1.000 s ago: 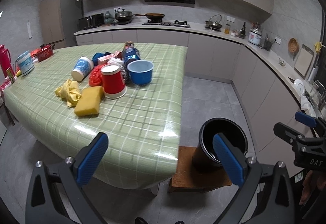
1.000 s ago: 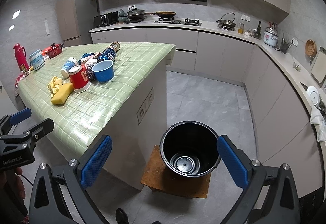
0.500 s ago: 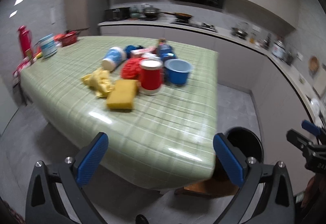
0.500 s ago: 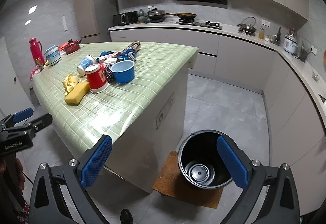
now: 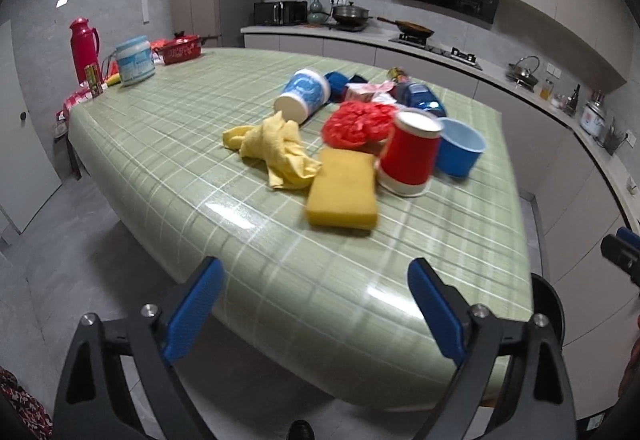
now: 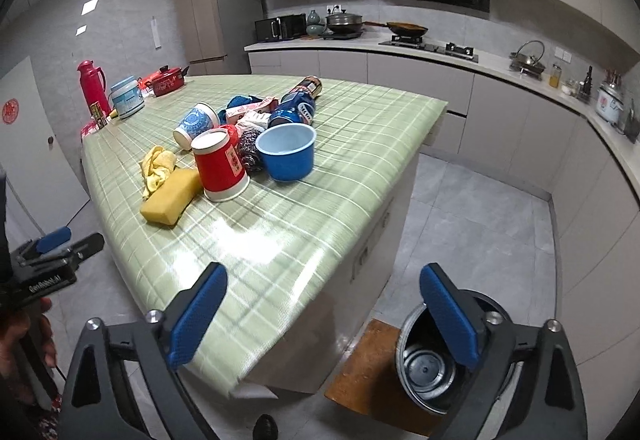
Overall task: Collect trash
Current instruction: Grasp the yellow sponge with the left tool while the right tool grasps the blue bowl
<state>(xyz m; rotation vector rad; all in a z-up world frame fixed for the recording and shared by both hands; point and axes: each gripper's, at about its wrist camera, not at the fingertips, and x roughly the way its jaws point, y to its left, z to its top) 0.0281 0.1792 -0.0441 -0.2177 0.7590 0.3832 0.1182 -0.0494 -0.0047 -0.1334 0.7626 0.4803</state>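
Observation:
A heap of trash lies on the green checked table (image 5: 168,128): a red paper cup (image 5: 410,156) (image 6: 219,166) upside down, a blue bowl (image 5: 460,152) (image 6: 289,151), a yellow sponge (image 5: 344,194) (image 6: 172,200), a yellow cloth (image 5: 276,148) (image 6: 157,168), a red mesh ball (image 5: 354,124), a blue-white cup (image 5: 304,94) (image 6: 197,125) on its side and blue packets (image 6: 294,110). My left gripper (image 5: 314,314) hangs before the table's near edge, jaws closing with nothing between them. My right gripper (image 6: 324,316) is over the table corner, jaws closing on nothing. The black bin (image 6: 432,364) stands on the floor below it.
A red thermos (image 5: 83,48), a white-blue tub (image 5: 135,61) and a red pot (image 5: 180,47) stand at the table's far left end. A brown mat (image 6: 360,368) lies under the bin. Kitchen counters (image 6: 500,68) run along the back and right, with grey floor between.
Both grippers have swung left and drawn closer to the table, so the heap looks larger. Their jaws have narrowed a little. The bin has slid to the lower right of both views.

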